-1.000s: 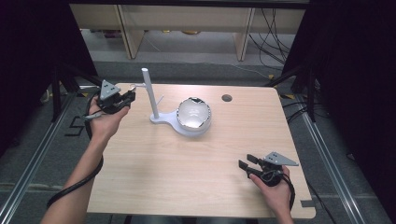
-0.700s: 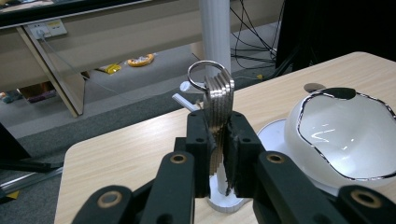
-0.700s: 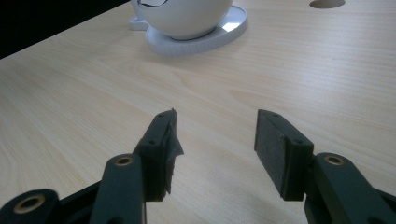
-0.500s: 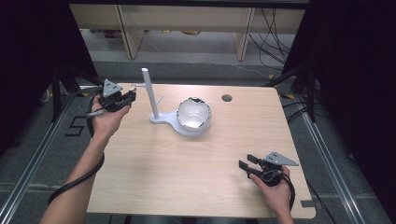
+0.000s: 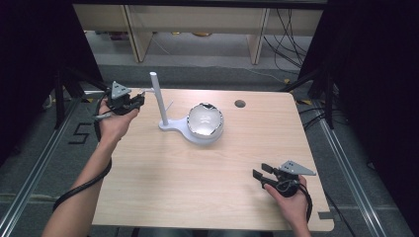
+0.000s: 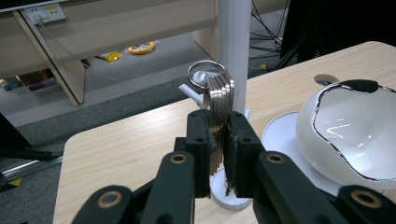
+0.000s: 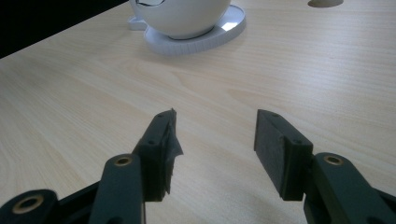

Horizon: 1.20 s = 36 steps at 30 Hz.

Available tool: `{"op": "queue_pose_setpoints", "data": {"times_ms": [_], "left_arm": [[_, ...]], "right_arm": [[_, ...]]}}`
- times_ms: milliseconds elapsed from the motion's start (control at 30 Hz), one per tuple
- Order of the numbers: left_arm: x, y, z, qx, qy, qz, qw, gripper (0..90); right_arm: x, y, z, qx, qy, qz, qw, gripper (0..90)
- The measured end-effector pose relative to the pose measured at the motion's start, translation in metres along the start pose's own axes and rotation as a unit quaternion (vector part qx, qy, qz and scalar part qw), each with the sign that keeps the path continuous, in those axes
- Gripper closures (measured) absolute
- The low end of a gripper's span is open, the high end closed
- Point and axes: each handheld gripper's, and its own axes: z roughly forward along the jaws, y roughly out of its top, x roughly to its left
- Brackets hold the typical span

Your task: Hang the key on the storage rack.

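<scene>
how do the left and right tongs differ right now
The left tongs are shut on a bunch of keys; the right tongs are open and hold nothing. The left tongs are at the table's far left corner beside the white post; the right tongs are near its front right edge. Both have black jaws.

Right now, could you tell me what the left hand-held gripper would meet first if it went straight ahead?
Most likely the white post: the left hand-held gripper, shut on a ring of metal keys, points at it closely, though depth is unclear.
</scene>
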Motion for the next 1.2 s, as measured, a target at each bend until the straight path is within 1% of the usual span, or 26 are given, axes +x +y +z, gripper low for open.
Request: {"op": "queue_pose_setpoints", "data": {"times_ms": [200, 267, 333, 367, 400, 467, 500, 533, 667, 700, 733, 767, 867, 967, 1000, 1033, 1100, 1133, 1200], "left_arm": [[0.001, 0.001, 0.003, 0.005, -0.003, -0.003, 1.0000, 80.8], [0.002, 0.000, 0.004, 0.009, -0.005, -0.004, 0.9999, 80.8], [0.003, 0.000, 0.005, 0.010, -0.006, -0.007, 0.9999, 80.7], [0.003, -0.001, 0.005, 0.011, -0.006, -0.009, 0.9999, 80.7], [0.004, -0.001, 0.006, 0.012, -0.006, -0.009, 0.9999, 80.7], [0.004, -0.002, 0.007, 0.015, -0.006, -0.009, 0.9998, 80.7], [0.004, -0.002, 0.007, 0.015, -0.007, -0.009, 0.9998, 80.7], [0.004, -0.002, 0.008, 0.017, -0.008, -0.008, 0.9998, 80.7], [0.005, -0.002, 0.009, 0.025, -0.006, -0.008, 0.9996, 80.7], [0.005, -0.003, 0.010, 0.027, -0.005, -0.007, 0.9996, 80.6], [0.005, -0.003, 0.010, 0.027, -0.005, -0.007, 0.9996, 80.7], [0.005, -0.003, 0.011, 0.028, -0.005, -0.006, 0.9996, 80.7], [0.005, -0.003, 0.013, 0.032, -0.005, -0.003, 0.9995, 80.7], [0.005, -0.003, 0.015, 0.034, -0.004, -0.005, 0.9994, 80.7], [0.005, -0.003, 0.016, 0.034, -0.004, -0.004, 0.9994, 80.7], [0.005, -0.003, 0.016, 0.037, -0.003, -0.003, 0.9993, 80.7], [0.005, -0.003, 0.018, 0.038, -0.003, -0.004, 0.9993, 80.7], [0.005, -0.003, 0.019, 0.039, -0.002, -0.003, 0.9992, 80.6], [0.005, -0.003, 0.020, 0.040, -0.002, -0.004, 0.9992, 80.7]], "right_arm": [[0.000, 0.000, 0.000, 0.000, 0.000, 0.000, 1.0000, 49.6], [0.001, 0.000, -0.001, 0.002, -0.001, 0.006, 1.0000, 49.6], [-0.001, 0.000, 0.000, -0.002, 0.000, -0.004, 1.0000, 49.6], [-0.001, 0.000, 0.000, -0.002, 0.000, -0.005, 1.0000, 49.7], [0.000, -0.001, 0.001, -0.007, 0.003, 0.001, 1.0000, 49.6], [0.000, -0.001, 0.001, -0.007, 0.003, 0.001, 1.0000, 49.7], [0.000, 0.000, 0.001, -0.004, 0.002, -0.001, 1.0000, 49.6], [-0.003, 0.000, 0.001, -0.005, 0.000, -0.015, 0.9999, 49.6], [-0.003, 0.000, 0.001, -0.004, -0.001, -0.015, 0.9999, 49.7], [-0.001, -0.001, 0.001, -0.008, 0.002, -0.004, 1.0000, 49.7], [-0.001, -0.001, 0.001, -0.008, 0.002, -0.004, 1.0000, 49.7], [0.000, -0.001, 0.001, -0.007, 0.003, 0.001, 1.0000, 49.7], [-0.001, 0.000, 0.001, -0.004, 0.004, 0.001, 1.0000, 49.7], [-0.001, 0.000, 0.000, -0.004, 0.004, 0.001, 1.0000, 49.6], [0.000, 0.000, 0.000, 0.000, 0.000, 0.003, 1.0000, 49.6], [-0.004, 0.000, 0.000, -0.011, -0.004, -0.020, 0.9997, 49.6], [-0.004, 0.000, 0.001, -0.013, -0.001, -0.021, 0.9997, 49.6], [-0.005, 0.000, -0.001, -0.008, -0.007, -0.026, 0.9996, 49.6], [-0.005, 0.000, -0.001, -0.007, -0.007, -0.026, 0.9996, 49.6]]}}
